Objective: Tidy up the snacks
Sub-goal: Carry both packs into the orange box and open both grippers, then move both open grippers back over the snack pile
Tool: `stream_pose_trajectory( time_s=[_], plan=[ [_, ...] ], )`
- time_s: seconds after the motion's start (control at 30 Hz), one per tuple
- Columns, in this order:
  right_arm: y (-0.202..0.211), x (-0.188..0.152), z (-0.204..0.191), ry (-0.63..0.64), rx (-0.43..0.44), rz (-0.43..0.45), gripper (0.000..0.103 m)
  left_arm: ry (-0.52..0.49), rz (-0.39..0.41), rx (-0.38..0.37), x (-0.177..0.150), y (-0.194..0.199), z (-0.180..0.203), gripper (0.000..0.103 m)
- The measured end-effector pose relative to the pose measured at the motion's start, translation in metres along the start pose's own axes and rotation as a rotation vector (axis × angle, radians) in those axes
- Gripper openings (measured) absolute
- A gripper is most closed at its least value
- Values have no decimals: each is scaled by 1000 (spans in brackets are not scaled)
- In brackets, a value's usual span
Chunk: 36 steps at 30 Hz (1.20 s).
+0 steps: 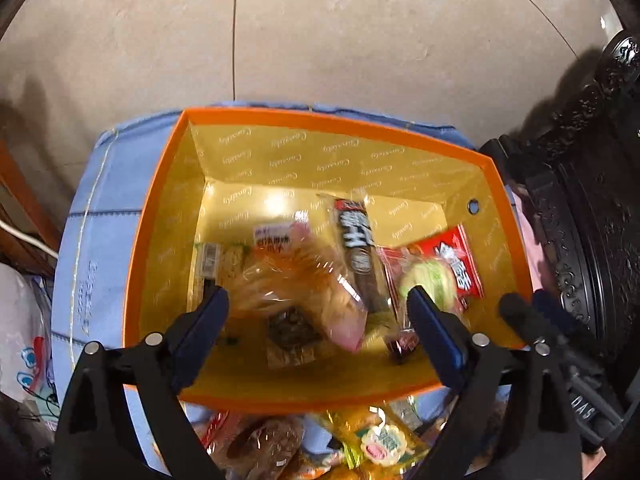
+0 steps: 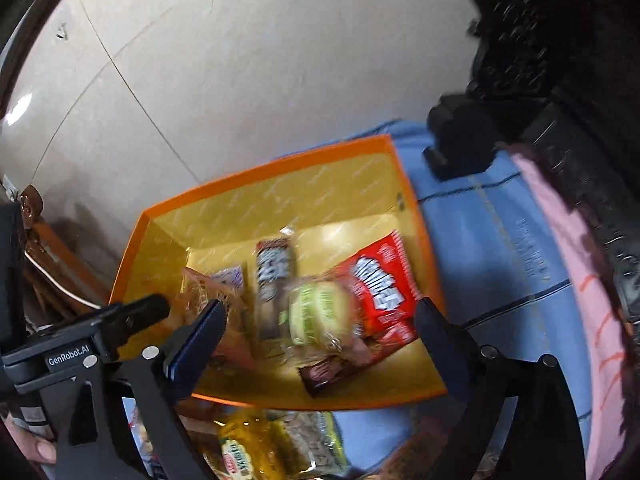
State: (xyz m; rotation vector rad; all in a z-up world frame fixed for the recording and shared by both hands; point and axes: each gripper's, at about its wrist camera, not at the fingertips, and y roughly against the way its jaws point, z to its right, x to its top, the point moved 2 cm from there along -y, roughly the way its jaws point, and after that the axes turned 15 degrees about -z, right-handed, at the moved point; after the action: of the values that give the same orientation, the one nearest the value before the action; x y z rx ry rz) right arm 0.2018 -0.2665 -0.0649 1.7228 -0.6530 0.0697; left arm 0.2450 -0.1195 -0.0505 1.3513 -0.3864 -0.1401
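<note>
Orange cardboard box with glossy gold printed lining (image 1: 160,216), lid off, sitting on pale blue stitched cloth (image 1: 104,200) over beige tiled floor (image 1: 360,40). Inside box, loose snacks: black-and-red long bar wrapper (image 1: 356,240) leaning toward far wall; red foil packet with white lettering (image 1: 456,264) at right side; round green-labelled cake in clear wrap (image 1: 428,280) partly over red packet; clear bag of golden-brown pastry (image 1: 296,280) at centre, blurred; small dark square packet (image 1: 292,326) on box bottom, near front wall; small dark red wrapped piece (image 1: 404,344) near front right corner. Left tool (image 1: 320,316) above box opening, blue-padded fingers (image 1: 200,320) spread wide, nothing between pads. Right tool (image 2: 320,324) likewise over box, fingers (image 2: 200,332) wide apart, nothing gripped; green-labelled cake and pastry bag seen beneath gap, whether touching pads cannot tell owing to blur. Right tool's black fingers also showing at right edge of left view (image 1: 532,320), just beside left tool. More snacks outside box on cloth at near side: yellow packet with round label (image 1: 376,440), brown bun in clear wrap (image 1: 264,444), bag of pale seeds (image 2: 316,444). Dark carved furniture (image 1: 592,200) at right. Fingertip of a hand (image 2: 40,450) at lower left of right view.
</note>
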Motion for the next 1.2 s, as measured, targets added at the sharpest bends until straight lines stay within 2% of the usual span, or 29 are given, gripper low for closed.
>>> stream_pose_trajectory(
  time_s=[0.2, 0.3, 0.43, 0.6, 0.7, 0.73, 0.77, 0.83, 0.9, 1.03, 1.13, 1.2],
  plan=[
    [38, -49, 14, 63, -40, 66, 99, -79, -13, 30, -50, 21, -2, 96],
    [51, -82, 28, 89, -66, 54, 99, -90, -26, -13, -88, 27, -9, 98],
    [69, -124, 52, 41, -71, 54, 99, -66, -79, -69, -143, 24, -25, 98],
    [76, -162, 65, 39, -109, 7, 99, -45, -124, -30, -200, 12, -45, 98],
    [77, -177, 64, 38, -134, -16, 99, -67, -102, 39, -227, 8, -53, 98],
    [77, -183, 66, 21, -112, -34, 99, -74, -96, 72, -235, 7, -54, 98],
    [75, -187, 67, 2, -101, -50, 99, -84, -96, 79, -244, 5, -55, 98],
    [74, -196, 70, -15, -94, -59, 99, -106, -83, 22, -259, 6, -58, 98],
    [74, -204, 75, -29, -83, -62, 99, -85, -71, -12, -267, 8, -60, 98],
    [69, -216, 87, -77, -69, -82, 99, -87, -30, 60, -272, 13, -62, 98],
    [63, -224, 79, 7, -128, -101, 99, -82, -37, 106, -271, 14, -66, 98],
    [60, -230, 64, 93, -148, -105, 99, -70, -47, 92, -269, 15, -69, 98]
  ],
)
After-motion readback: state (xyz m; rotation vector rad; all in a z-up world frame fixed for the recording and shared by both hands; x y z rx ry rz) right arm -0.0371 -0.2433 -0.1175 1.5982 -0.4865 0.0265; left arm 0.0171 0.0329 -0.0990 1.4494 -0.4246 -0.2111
